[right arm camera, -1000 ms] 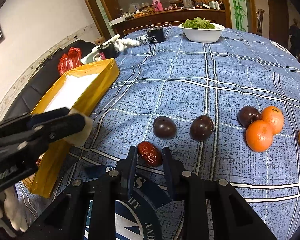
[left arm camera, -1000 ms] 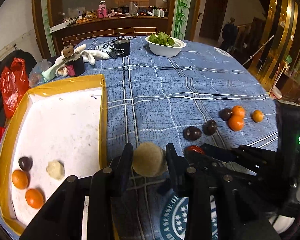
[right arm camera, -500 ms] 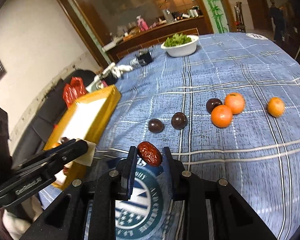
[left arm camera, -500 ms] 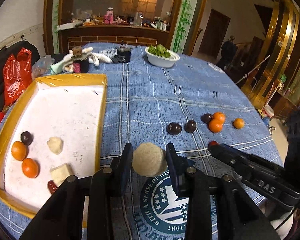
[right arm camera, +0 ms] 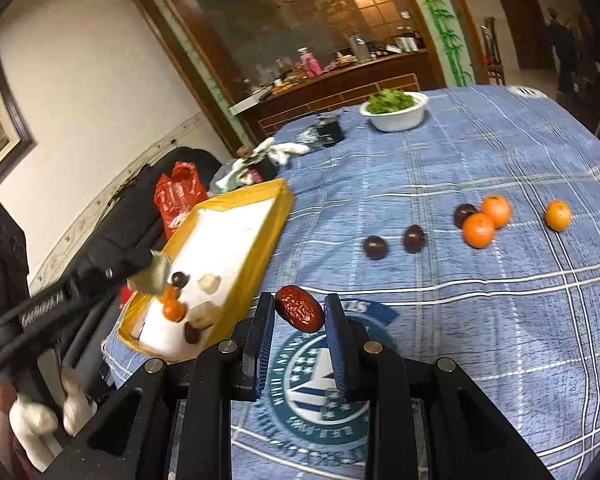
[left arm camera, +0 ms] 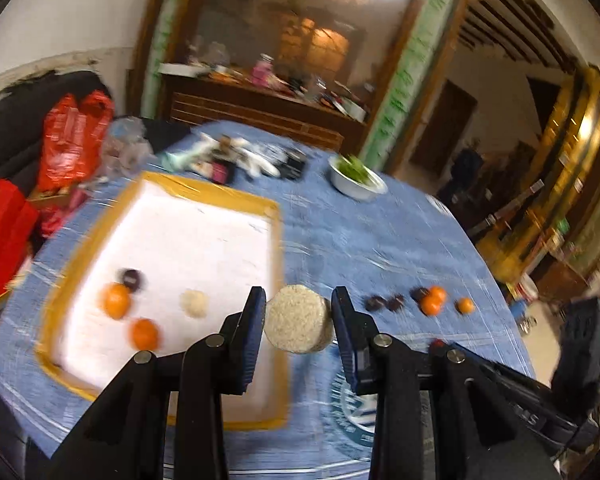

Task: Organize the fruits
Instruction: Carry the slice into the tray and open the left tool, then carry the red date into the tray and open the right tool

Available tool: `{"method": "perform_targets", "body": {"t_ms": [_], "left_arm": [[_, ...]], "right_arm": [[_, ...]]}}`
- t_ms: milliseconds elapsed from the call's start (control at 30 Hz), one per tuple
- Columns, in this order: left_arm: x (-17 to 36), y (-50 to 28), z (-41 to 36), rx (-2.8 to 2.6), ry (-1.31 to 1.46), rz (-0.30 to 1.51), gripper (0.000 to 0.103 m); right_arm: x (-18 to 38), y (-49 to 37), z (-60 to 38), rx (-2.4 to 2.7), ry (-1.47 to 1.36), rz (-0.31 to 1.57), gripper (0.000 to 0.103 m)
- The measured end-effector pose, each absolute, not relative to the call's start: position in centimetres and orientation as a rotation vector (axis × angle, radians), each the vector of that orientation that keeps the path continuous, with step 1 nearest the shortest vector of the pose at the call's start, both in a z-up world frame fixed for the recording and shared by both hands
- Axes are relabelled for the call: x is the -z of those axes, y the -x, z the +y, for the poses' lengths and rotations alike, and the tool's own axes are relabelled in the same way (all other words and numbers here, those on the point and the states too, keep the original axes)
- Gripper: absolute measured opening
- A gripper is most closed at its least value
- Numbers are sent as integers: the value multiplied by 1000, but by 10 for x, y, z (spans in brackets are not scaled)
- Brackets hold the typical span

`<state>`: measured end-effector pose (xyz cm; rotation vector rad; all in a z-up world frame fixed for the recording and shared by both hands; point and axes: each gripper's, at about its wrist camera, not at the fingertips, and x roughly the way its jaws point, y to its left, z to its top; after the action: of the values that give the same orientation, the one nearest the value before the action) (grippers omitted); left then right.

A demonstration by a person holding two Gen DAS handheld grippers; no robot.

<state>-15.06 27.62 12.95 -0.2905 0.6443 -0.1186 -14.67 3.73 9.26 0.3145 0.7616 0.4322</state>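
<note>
My left gripper is shut on a round beige cake and holds it in the air by the right rim of the yellow tray. The tray holds two oranges, a dark fruit and a pale lump. My right gripper is shut on a red date, raised above the blue tablecloth. On the cloth lie two dark fruits, a third dark fruit and three oranges. The left gripper shows over the tray in the right wrist view.
A white bowl of greens stands at the far side of the table. White gloves and small dark items lie behind the tray. Red bags sit on a dark seat left of the table.
Both grippers have risen well above the table with their loads. The left gripper has swung left toward the tray; its view is blurred with motion.
</note>
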Motion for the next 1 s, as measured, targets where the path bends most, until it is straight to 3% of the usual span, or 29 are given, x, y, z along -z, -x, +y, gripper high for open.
{"method": "perform_targets", "body": {"t_ms": [333,533,700,933,1000], "left_arm": [[-97,151,391,-95,453,668,33],[-73,142,406,-70,493,709,33],[-65,138,410,-59,501,713,30],[-57,136,406,-71,509,743,30],[-61,139,406,-72,509,736,30]], "right_arm": [[-106,132,126,-596,-214,818,29],[-91,102,176,-607,-115,867,29],[-84,100,152,-558,-121,891,29],[-28,115,138,-502,-21,1017,29],[-28,119,141,-481,36,984,35]]}}
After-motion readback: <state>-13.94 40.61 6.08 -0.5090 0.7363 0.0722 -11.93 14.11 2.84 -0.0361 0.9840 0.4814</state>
